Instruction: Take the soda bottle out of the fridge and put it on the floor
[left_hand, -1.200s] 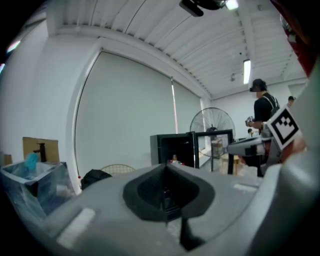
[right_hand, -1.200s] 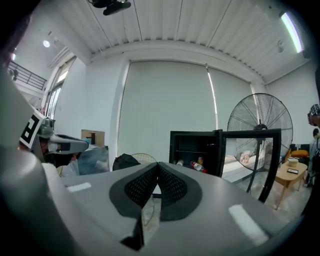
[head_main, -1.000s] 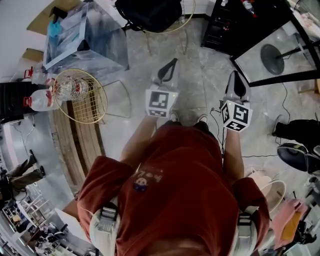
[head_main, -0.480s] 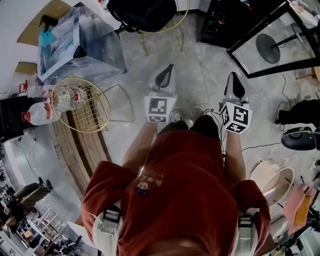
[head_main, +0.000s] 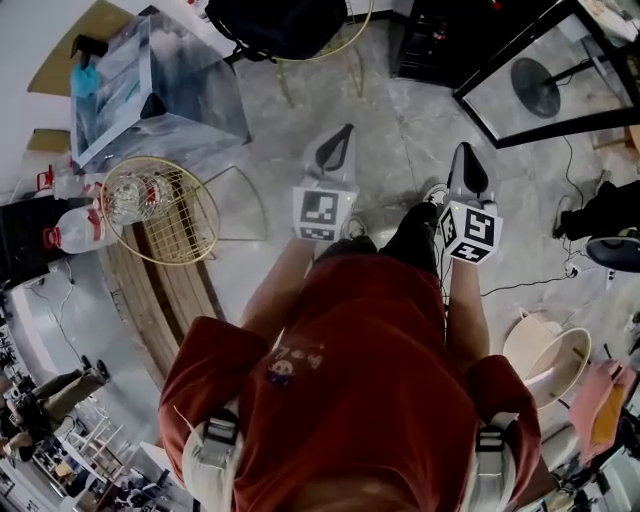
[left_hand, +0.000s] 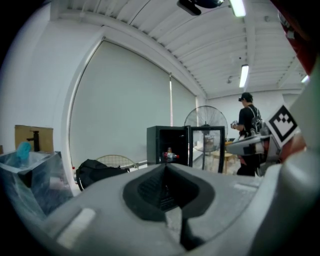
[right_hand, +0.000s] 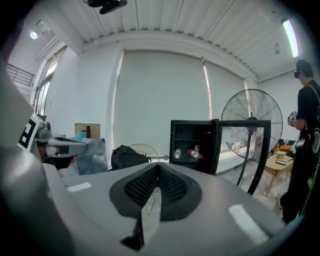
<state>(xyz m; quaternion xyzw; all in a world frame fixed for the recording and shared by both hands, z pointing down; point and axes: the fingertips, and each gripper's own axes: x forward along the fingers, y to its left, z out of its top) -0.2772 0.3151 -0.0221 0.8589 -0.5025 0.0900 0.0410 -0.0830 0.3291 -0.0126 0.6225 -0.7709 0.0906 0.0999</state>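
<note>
Dark trouser leg (head_main: 412, 232) stepped forward beside shut, wedge-tipped right gripper (head_main: 467, 158).

Soda bottle (right_hand: 196, 153) inside fridge (right_hand: 173, 150) ahead

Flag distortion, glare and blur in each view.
Head view: heavy fisheye bending at the edges, otherwise sharp. Left gripper view: black vignette corners, left gripper soft up close, ceiling strip light blown out. Right gripper view: same vignette; open black fridge small but in focus.
</note>
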